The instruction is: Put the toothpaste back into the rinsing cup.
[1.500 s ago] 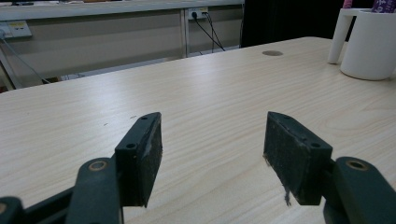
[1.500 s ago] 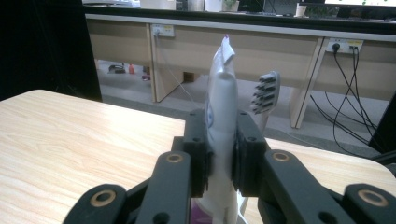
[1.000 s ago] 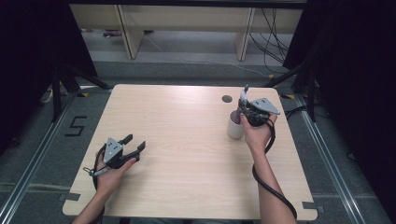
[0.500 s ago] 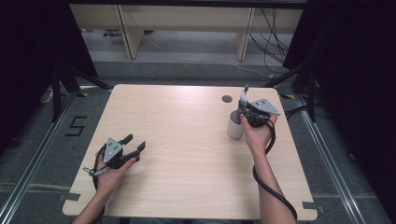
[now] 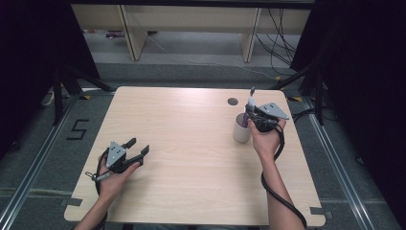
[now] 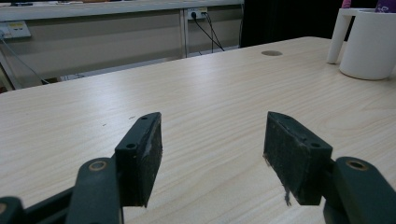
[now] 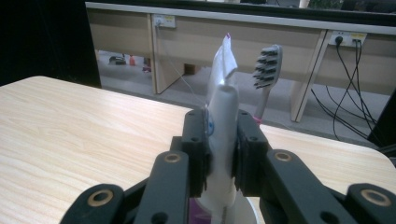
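Right gripper on tube standing in cup, far right of table; left gripper idle near front-left.

Table (image 5: 191,143) carries a white cup (image 5: 242,130) at its right side; left gripper (image 5: 136,149) sits well apart at the near left, jaws wide, nothing between them. Right gripper (image 7: 223,154) is directly over the cup, clamped on the tube (image 7: 222,126), whose long axis runs upright, crimped end up. Toothbrush (image 7: 266,77) stands just behind the tube, bristles up. Right hand is far nearer; any lift looks straight up.
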Available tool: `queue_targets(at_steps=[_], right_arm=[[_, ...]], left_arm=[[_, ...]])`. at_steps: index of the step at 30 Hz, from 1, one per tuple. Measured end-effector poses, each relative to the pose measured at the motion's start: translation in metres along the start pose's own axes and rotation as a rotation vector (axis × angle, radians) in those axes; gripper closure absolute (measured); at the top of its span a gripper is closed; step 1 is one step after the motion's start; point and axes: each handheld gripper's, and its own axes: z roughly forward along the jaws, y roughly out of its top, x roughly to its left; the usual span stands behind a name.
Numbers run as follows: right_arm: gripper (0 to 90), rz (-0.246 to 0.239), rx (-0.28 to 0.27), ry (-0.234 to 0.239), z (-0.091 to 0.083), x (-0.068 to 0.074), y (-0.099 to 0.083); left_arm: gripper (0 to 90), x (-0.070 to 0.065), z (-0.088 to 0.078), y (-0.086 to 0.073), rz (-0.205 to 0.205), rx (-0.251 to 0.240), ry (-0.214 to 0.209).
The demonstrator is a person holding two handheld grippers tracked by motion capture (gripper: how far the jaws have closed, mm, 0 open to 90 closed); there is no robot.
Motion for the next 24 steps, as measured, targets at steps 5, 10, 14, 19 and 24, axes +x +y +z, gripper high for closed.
queue_targets(at_steps=[5,10,14,19,24], right_arm=[[77.1,-0.017,0.001,0.011,0.0003,-0.0019,0.0005],[76.3,-0.019,0.004,-0.002,0.0018,-0.0037,0.0011],[75.4,-0.017,0.011,-0.002,0.0019,-0.0035,0.0011],[73.7,-0.005,0.014,0.005,0.0031,-0.0028,0.0009],[67.8,-0.005,0.015,0.006,0.0044,-0.0018,0.0011]], left_arm=[[37.2,0.0000,0.0001,0.0000,0.002,0.000,-0.002],[37.2,0.0000,0.0000,0.0000,0.000,0.000,-0.001],[37.2,0.0000,0.0000,0.0000,0.000,0.000,-0.001],[37.2,0.0000,0.0000,0.0000,0.000,-0.001,-0.002],[37.2,0.0001,-0.0001,0.0000,-0.001,-0.002,-0.002]])
